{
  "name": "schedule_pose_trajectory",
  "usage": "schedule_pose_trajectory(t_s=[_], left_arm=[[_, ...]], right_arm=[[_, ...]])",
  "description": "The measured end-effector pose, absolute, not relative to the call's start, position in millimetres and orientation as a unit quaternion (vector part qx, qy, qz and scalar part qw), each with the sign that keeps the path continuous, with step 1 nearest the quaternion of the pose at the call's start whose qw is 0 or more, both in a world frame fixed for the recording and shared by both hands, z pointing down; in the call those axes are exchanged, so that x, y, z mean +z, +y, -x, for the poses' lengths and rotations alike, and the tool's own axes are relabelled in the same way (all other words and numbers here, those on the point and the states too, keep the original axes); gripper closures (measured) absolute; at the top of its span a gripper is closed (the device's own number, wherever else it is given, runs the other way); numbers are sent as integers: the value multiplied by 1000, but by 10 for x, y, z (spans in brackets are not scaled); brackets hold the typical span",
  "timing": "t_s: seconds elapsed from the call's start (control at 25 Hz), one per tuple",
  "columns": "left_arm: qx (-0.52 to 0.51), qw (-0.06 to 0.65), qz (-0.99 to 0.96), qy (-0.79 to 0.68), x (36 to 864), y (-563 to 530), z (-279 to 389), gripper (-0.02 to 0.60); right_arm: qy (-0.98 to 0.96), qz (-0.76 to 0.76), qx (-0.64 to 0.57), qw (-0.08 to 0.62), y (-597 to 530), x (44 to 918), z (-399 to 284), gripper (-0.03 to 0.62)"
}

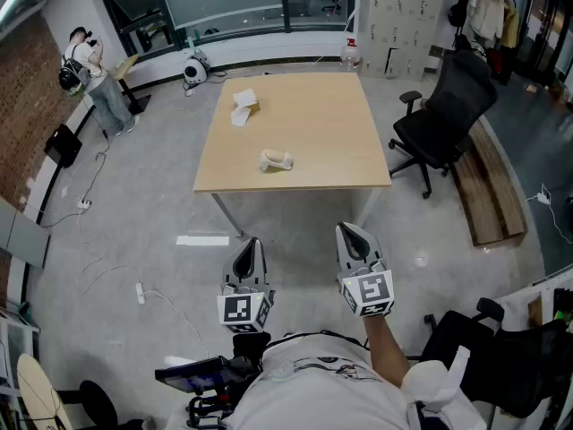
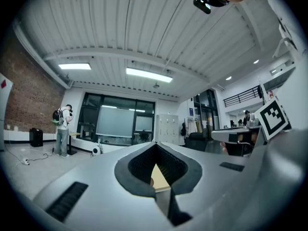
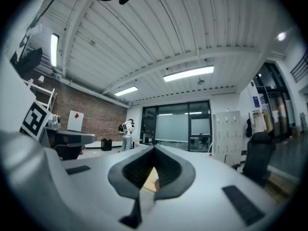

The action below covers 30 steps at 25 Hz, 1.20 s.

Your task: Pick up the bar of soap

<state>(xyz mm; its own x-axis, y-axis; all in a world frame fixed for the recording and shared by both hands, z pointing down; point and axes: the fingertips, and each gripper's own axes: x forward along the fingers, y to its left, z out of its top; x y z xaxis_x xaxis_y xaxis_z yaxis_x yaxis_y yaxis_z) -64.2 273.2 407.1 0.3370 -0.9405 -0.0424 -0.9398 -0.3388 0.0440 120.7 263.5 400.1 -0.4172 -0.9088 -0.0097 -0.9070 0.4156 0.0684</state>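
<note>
The bar of soap (image 1: 276, 160), pale beige, lies on the light wooden table (image 1: 331, 141) near its front edge, left of centre. My left gripper (image 1: 248, 251) and right gripper (image 1: 351, 234) hover side by side over the floor, short of the table and close to my body, both pointing toward it. In the left gripper view my left gripper (image 2: 156, 143) has its jaws closed tip to tip with nothing held. The right gripper (image 3: 155, 146) looks the same, shut and empty. A sliver of tan table top (image 2: 159, 177) shows through each jaw gap.
A white crumpled item (image 1: 243, 107) lies farther back on the table, and a bottle (image 1: 351, 56) stands beyond its far right corner. A black office chair (image 1: 448, 115) and wooden bench (image 1: 488, 186) stand to the right. A person (image 1: 89, 70) stands far left. Cables (image 1: 143, 289) trail on the floor.
</note>
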Motion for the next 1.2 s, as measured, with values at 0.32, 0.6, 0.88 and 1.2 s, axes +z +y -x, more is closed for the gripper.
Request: schedule_pose_trajectory(t_s=[0.32,0.6,0.88,1.2], left_arm=[[-26,9,-821,-570,4114,2777,536,578],[-20,11,-822,-568,4135,2784,482,578],[-8,15,-816,-578,4199,2781,482,578],[4,26,-803,-595,4342,2885,405,578]], right_arm=[[-840,-541,-31,19,2699,4047,-1291,591],[-837,-546,-18,25,2706,4116,-1357,591],[-845,-534,-12,30,2801,4184,-1370,591],[-856,-515,12,49,2942,4411,-1464,591]])
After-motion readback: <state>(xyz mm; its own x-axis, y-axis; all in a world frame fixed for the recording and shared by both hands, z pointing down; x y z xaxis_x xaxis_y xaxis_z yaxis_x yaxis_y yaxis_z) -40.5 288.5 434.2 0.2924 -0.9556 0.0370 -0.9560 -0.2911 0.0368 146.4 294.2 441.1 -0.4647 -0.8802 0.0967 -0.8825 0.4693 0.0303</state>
